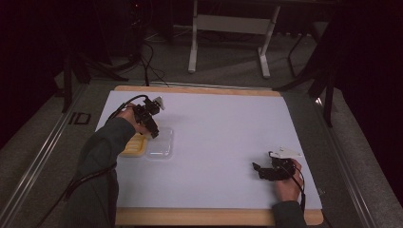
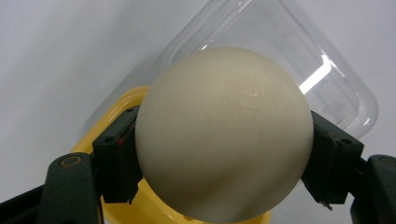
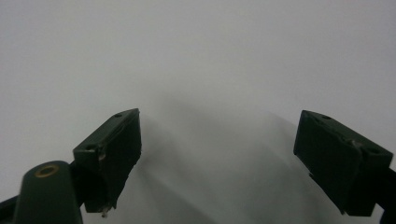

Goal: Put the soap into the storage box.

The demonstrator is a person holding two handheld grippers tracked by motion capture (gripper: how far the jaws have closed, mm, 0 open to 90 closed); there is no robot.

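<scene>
A cream-white egg (image 2: 224, 135) is clamped between the two black jaws of my left gripper (image 2: 224, 163), which is shut on it. Below the egg lies a yellow egg tray (image 2: 122, 101) with its clear plastic lid (image 2: 299, 51) swung open beside it. In the high view the left gripper (image 1: 153, 131) hangs over that yellow tray (image 1: 133, 145) and clear lid (image 1: 160, 144) at the table's left. My right gripper (image 1: 259, 171) rests low at the right front, jaws wide apart. In the right gripper view the right gripper (image 3: 217, 161) holds nothing over bare white surface.
A white sheet (image 1: 218, 128) covers the wooden table (image 1: 209, 217). A grey table frame (image 1: 228, 28) stands on the floor beyond the far edge. Cables trail from both grippers.
</scene>
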